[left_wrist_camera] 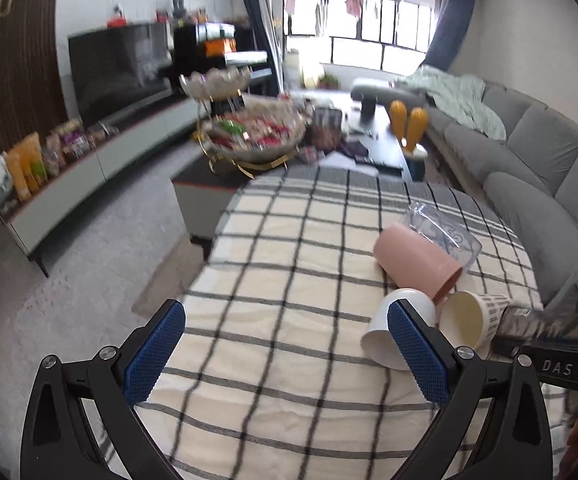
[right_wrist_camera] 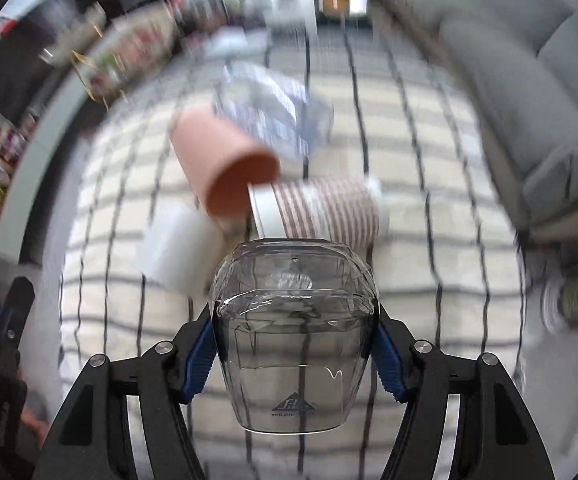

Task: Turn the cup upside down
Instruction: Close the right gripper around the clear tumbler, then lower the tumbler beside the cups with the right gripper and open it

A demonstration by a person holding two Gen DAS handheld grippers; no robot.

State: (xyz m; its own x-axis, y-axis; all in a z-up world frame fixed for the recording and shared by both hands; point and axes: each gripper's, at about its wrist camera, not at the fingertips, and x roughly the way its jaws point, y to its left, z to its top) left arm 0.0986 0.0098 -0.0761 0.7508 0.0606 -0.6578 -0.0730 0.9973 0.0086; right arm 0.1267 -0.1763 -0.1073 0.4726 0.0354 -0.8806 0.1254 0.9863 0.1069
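Note:
My right gripper (right_wrist_camera: 295, 344) is shut on a clear glass cup (right_wrist_camera: 293, 340) and holds it above the checked tablecloth (right_wrist_camera: 429, 152); the view is blurred. Beyond it lie a pink cup (right_wrist_camera: 225, 160), a striped cup (right_wrist_camera: 329, 212), a white cup (right_wrist_camera: 177, 248) and a clear container (right_wrist_camera: 277, 108), all on their sides. My left gripper (left_wrist_camera: 285, 344) is open and empty over the cloth (left_wrist_camera: 289, 240). To its right lie the white cup (left_wrist_camera: 385, 328), the pink cup (left_wrist_camera: 417, 264), the striped cup (left_wrist_camera: 473, 320) and the clear container (left_wrist_camera: 445, 232).
A grey sofa (left_wrist_camera: 537, 160) runs along the right of the table. A coffee table with a snack basket (left_wrist_camera: 257, 132) stands beyond the far edge. A TV cabinet (left_wrist_camera: 89, 168) lines the left wall. The right tool's body (left_wrist_camera: 553, 360) shows at the left wrist view's right edge.

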